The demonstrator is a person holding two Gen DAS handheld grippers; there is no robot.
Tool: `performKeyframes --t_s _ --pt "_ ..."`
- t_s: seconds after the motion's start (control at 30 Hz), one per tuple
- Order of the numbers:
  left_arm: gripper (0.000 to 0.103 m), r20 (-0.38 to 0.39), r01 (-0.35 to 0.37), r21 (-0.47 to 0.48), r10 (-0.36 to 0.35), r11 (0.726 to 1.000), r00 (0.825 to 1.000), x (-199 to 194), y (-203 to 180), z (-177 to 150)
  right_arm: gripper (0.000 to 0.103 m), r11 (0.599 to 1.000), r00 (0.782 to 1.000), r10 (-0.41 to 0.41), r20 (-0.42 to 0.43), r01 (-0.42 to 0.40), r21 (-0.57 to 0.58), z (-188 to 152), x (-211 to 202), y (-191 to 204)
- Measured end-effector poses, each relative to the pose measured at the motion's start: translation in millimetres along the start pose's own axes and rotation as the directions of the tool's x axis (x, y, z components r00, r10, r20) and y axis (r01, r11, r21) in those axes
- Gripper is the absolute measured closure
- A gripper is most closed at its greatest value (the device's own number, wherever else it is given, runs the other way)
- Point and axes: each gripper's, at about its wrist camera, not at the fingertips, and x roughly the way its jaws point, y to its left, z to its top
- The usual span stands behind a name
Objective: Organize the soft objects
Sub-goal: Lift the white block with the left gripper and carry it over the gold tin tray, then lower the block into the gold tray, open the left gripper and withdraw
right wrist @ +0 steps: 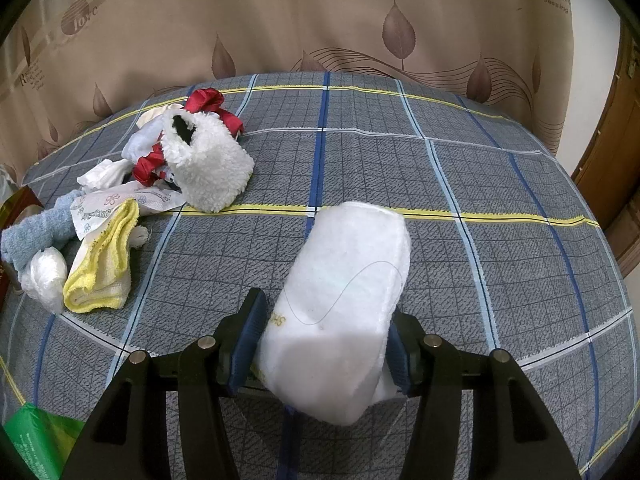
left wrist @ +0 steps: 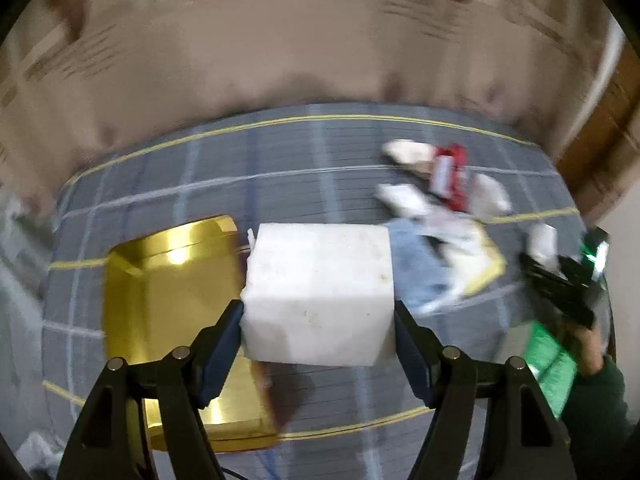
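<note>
White foam block (left wrist: pixel 318 292) pinched in left tool (left wrist: pixel 319 334), blurred gold box (left wrist: pixel 176 320) just left, right tool (right wrist: pixel 323 334) clamped on folded white cloth (right wrist: pixel 344 312), far end resting on bed (right wrist: pixel 480 200).

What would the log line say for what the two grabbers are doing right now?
left gripper: shut on white foam block | right gripper: shut on white cloth roll | gold box: beside block | soft pile: on bed
</note>
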Motion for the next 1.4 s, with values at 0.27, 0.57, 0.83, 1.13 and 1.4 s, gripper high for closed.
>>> performKeyframes --t_s 0.27,0.57,0.83,1.13,1.4 --pt "0.03 -0.076 -0.116 -0.157 0.105 0.981 0.992 34.1 85.4 -18.8 0.051 1.0 1.0 0.0 0.0 0.0 0.0 -0.5 0.6 -0.1" --pt "0.028 -0.137 -0.157 -0.216 0.129 0.964 0.982 66.9 119.3 -35.9 0.051 1.0 1.0 -0.001 0.001 0.001 0.0 -0.6 0.9 0.0" --pt "0.028 -0.178 -0.14 -0.262 0.095 0.955 0.979 82.9 133.2 -36.5 0.051 1.0 1.0 -0.002 0.001 0.002 0.0 -0.4 1.0 1.3" --pt "0.027 -0.182 -0.145 -0.272 0.097 0.951 0.979 84.6 138.7 -37.4 0.05 1.0 1.0 -0.005 0.0 0.005 -0.003 -0.3 1.6 2.1" --pt "0.027 -0.163 -0.111 -0.275 0.067 0.955 0.984 84.3 143.0 -36.3 0.048 1.0 1.0 -0.015 -0.001 0.015 -0.007 -0.5 2.0 1.2"
